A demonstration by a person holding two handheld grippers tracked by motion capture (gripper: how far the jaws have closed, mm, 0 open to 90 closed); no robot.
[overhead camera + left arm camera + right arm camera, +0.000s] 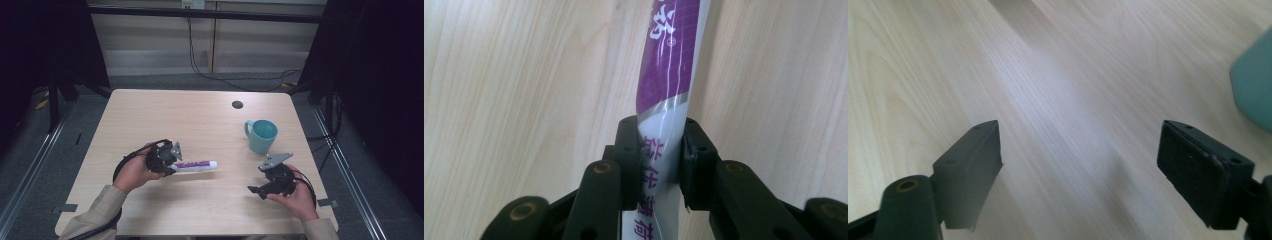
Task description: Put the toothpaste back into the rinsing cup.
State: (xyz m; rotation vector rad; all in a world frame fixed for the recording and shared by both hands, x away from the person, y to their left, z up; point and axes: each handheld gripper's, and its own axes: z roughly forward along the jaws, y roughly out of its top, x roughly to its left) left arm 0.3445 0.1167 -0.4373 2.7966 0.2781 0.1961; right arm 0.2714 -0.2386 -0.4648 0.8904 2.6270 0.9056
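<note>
— What sort of room is this?
— A recording lab: a bare pale wooden table (200,115) stands on grey carpet (165,80), hemmed in by black curtains (45,45).
— Anything else?
— Black cables (200,70) hang down the beige panelled wall (150,40) beyond the table, and metal floor rails (30,165) run along either side.
</note>
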